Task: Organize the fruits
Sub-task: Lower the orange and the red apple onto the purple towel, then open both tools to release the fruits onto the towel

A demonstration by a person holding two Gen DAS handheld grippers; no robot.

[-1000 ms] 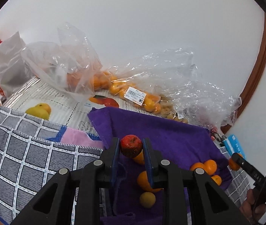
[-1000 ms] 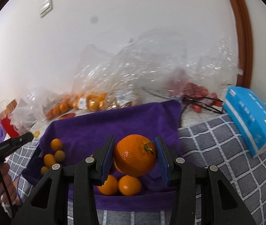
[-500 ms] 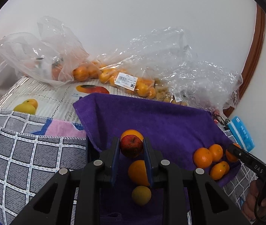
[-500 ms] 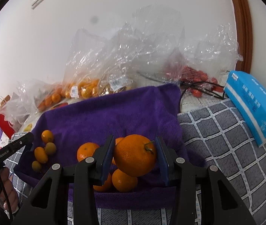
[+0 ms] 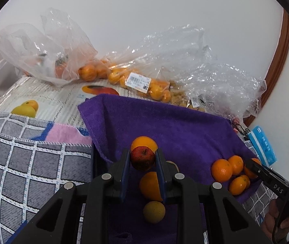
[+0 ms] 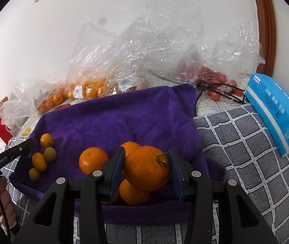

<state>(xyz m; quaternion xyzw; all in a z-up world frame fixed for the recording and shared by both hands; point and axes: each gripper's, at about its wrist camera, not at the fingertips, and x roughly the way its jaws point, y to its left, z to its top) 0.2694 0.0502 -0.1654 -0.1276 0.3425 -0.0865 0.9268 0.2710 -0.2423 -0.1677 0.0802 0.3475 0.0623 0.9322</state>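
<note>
Left gripper (image 5: 142,158) clamps a small red apple (image 5: 142,157) above the purple towel (image 5: 185,130); right gripper (image 6: 146,167) clamps a large orange (image 6: 146,167) over the orange cluster (image 6: 132,191). Judgement: lower each onto bare towel beside like fruit, then release gently to prevent rolling.

The letters "DAS" are printed in white on the black finger of the right gripper (image 5: 266,175), seen at the near right in the left wrist view. "GenRobot.AI" is printed on the black finger of the left gripper (image 6: 12,155) at the near left in the right wrist view. Barcode price labels (image 5: 137,82) are stuck on the far plastic bags and print runs along the blue tissue pack (image 6: 276,111), but none of it can be read.
</note>
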